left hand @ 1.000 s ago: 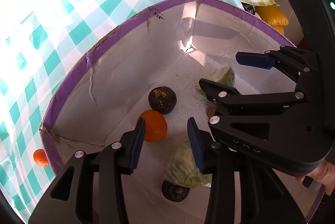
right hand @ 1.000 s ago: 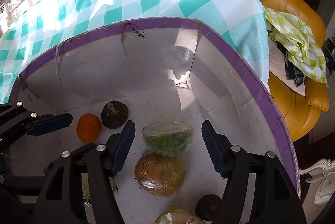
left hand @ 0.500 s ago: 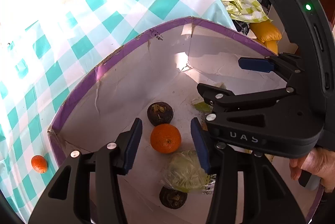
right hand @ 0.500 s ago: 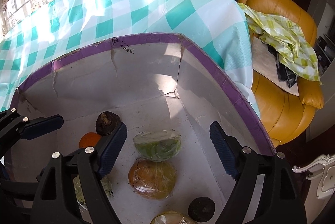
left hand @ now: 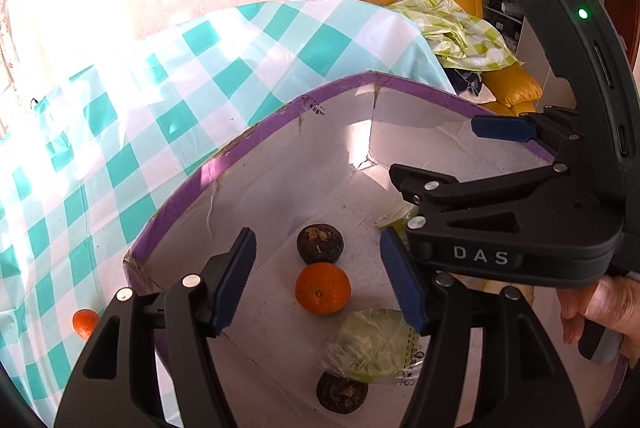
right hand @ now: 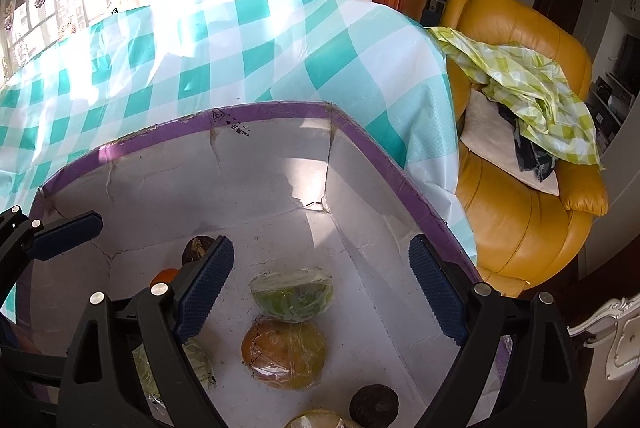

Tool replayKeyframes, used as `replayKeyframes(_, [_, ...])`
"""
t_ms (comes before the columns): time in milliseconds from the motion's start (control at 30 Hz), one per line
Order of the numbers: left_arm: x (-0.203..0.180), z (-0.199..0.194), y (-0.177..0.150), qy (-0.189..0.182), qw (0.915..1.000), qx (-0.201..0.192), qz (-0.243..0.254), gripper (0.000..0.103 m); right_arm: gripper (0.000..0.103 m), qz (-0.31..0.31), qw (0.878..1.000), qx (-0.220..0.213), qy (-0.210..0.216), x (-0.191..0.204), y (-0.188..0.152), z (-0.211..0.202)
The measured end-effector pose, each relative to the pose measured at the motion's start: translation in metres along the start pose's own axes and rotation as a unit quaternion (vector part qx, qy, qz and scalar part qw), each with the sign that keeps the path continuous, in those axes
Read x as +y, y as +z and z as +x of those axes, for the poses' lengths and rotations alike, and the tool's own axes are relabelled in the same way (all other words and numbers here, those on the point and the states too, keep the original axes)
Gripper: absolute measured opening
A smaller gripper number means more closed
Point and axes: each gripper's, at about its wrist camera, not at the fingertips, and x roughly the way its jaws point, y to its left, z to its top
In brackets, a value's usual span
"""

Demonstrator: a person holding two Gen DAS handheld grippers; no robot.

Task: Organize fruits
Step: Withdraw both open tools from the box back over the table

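Both claws had lifted away from the box (left hand: 256,136); left claw (left hand: 320,284) gaped above the orange (left hand: 322,289), right claw (right hand: 324,296) gaped empty, nothing picked

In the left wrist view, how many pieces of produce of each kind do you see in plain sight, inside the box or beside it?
Oranges: 2 (one in the box, one on the tablecloth)
Dark brown round fruits: 2
Wrapped green cabbage: 1
Total: 5
A green piece half hidden behind the right tongs is not counted.
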Motion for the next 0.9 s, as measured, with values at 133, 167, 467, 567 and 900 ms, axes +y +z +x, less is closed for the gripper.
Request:
replayKeyframes(133, [0.001, -0.006, -0.001, 0.005, 0.9997, -0.024, -0.002, 0.074, 0.087, 0.006, 1.000, -0.026, 0.001, -0.002, 0.003, -0.011])
replayKeyframes(167, [0.001, -0.007, -0.001, 0.008, 0.9995, -0.029, 0.000, 0.076, 0.087, 0.007, 0.999, -0.032, -0.003, -0.002, 0.004, -0.014])
replayKeyframes(467, [0.001, -0.019, -0.006, 0.043, 0.9964, -0.072, -0.002, 0.080, 0.087, 0.020, 0.990, -0.131, -0.040, -0.009, 0.009, -0.056])
replayKeyframes(567, [0.001, -0.026, -0.008, 0.060, 0.9937, -0.095, 0.000, 0.086, 0.087, 0.024, 0.981, -0.187, -0.045, -0.010, 0.007, -0.081])
replayKeyframes(900, [0.030, -0.052, -0.010, 0.090, 0.9823, -0.154, -0.057, 0.090, 0.087, 0.035, 0.953, -0.300, -0.034, 0.000, -0.003, -0.138])
